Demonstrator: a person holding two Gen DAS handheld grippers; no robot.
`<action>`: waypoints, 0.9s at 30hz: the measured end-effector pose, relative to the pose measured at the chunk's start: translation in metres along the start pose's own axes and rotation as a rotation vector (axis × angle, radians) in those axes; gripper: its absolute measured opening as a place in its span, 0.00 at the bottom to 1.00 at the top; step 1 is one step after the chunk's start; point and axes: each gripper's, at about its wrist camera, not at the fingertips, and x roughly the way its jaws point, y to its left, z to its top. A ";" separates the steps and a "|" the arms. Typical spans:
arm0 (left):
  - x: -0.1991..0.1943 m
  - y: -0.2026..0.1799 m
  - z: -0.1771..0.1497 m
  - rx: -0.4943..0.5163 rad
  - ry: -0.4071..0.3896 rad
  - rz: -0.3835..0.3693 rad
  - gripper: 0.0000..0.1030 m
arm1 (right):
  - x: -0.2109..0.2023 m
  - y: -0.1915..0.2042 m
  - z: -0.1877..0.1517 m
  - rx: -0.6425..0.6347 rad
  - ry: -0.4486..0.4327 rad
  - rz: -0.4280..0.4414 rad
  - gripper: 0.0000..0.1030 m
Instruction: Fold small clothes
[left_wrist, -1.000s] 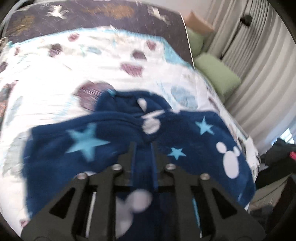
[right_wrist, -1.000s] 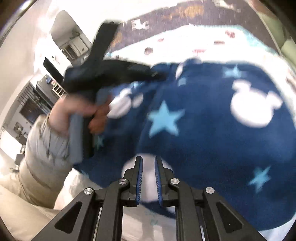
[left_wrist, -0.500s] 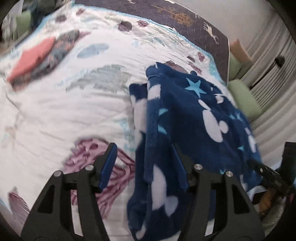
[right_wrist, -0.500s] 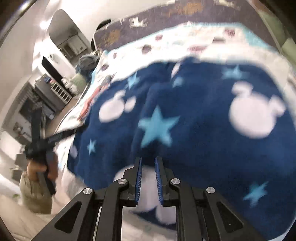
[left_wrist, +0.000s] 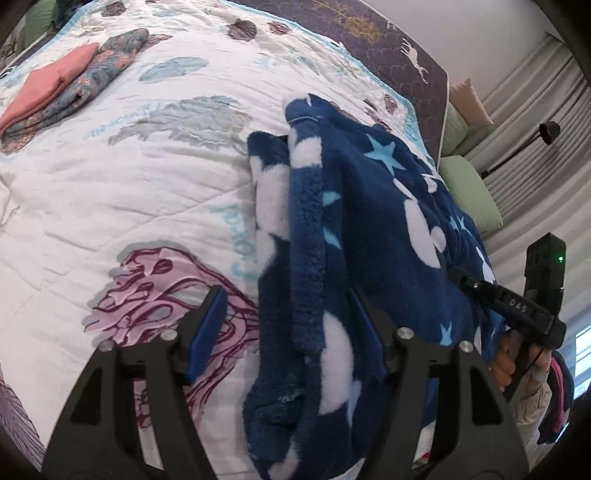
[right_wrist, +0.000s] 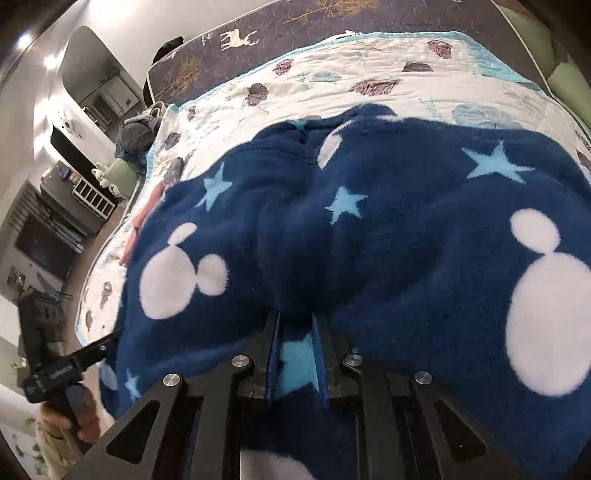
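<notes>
1 white quilt under blue fleece

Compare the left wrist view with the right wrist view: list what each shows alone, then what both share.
Left wrist only: folded pink and floral clothes, a green cushion and grey curtains. The left gripper has just been opening; fleece lies between its jaws, unpressed.
Right wrist only: dark furniture, and the right gripper shut on fleece.
Both: the blue star fleece on the white quilt.
</notes>
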 end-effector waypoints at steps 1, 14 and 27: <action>0.000 -0.001 0.001 0.004 0.003 -0.005 0.64 | -0.004 0.000 -0.001 0.003 -0.005 -0.002 0.16; -0.003 -0.005 0.000 -0.024 0.011 -0.005 0.55 | -0.040 0.029 -0.026 -0.061 -0.048 0.006 0.18; -0.001 -0.001 -0.004 -0.054 0.009 0.038 0.70 | -0.040 0.015 -0.030 -0.049 -0.046 0.007 0.18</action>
